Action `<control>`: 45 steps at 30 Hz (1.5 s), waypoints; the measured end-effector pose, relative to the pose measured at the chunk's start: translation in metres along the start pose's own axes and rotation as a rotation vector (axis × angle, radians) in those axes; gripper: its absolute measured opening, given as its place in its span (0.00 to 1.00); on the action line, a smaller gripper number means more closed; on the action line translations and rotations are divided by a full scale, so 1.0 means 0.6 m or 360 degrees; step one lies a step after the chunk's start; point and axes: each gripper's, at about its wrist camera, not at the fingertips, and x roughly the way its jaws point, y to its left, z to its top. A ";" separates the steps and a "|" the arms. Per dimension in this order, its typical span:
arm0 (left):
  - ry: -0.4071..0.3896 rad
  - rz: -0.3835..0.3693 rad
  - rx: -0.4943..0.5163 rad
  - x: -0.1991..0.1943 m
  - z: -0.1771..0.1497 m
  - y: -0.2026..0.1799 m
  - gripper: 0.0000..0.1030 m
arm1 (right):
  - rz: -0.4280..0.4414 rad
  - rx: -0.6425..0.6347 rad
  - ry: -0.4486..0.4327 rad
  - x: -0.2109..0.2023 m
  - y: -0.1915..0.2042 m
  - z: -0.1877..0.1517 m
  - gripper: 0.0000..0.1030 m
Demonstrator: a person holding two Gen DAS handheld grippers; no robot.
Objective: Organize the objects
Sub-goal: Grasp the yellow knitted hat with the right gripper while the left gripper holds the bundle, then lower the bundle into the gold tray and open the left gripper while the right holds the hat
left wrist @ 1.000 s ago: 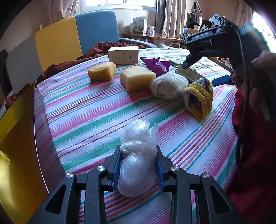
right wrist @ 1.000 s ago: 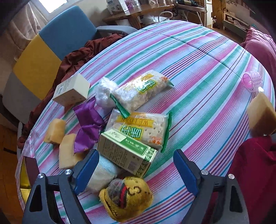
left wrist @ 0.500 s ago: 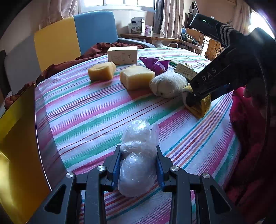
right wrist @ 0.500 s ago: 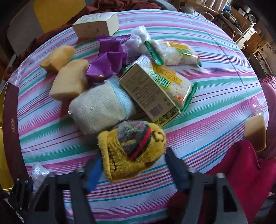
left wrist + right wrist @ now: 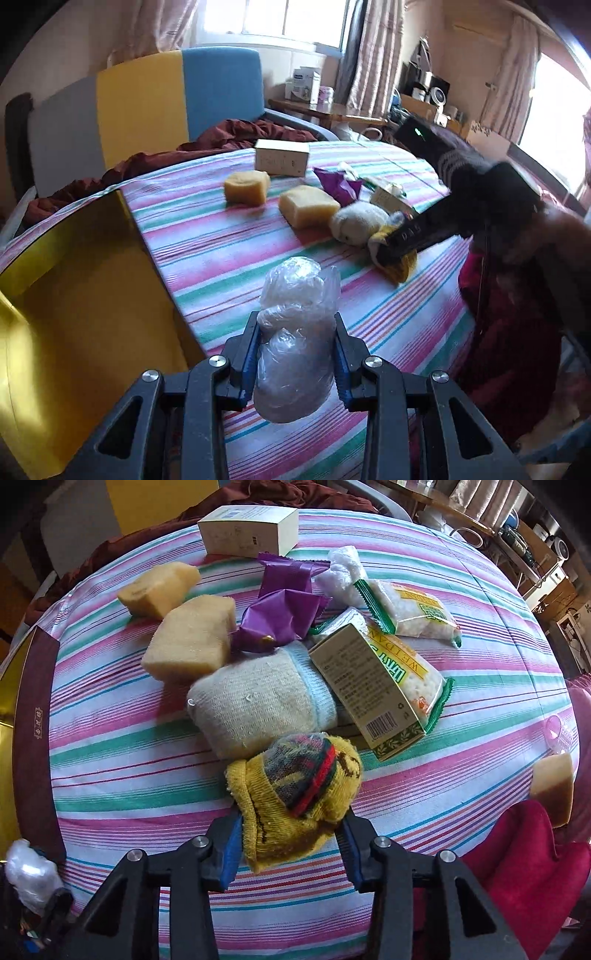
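Crinkly clear plastic fills the bottom centre of your left wrist view: your left gripper is clamped tight on a plastic-wrapped bundle, both blue pads pressing into its sides, and it sits above the striped tablecloth. A yellow box with its open inside showing takes up the lower left of that frame.

Over on the right wrist view, your right gripper has just been closing, and the yellow knit sock ball is between the jaws at bottom centre, the pads squeezing its lower end while it's on the cloth. Touching it just above is a rolled grey-white sock. To the right of that, a green and cream carton leans on a cracker packet, with a second cracker packet further up. A purple wrapper lies above the grey sock, two yellow sponges sit to the upper left, and a cream box is at the top centre. Another sponge piece rests at the right edge beside red fabric.
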 end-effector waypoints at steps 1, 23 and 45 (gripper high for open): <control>-0.0017 0.0026 -0.0056 -0.014 0.005 0.020 0.34 | 0.0003 -0.0004 -0.0005 0.001 0.001 -0.001 0.43; 0.0292 0.0653 -0.0931 -0.002 0.017 0.487 0.35 | 0.0118 -0.0220 -0.0132 0.026 0.033 -0.034 0.41; 0.0134 0.0853 -0.0856 -0.048 -0.002 0.457 0.59 | 0.0112 -0.0277 -0.0131 -0.003 0.043 -0.011 0.41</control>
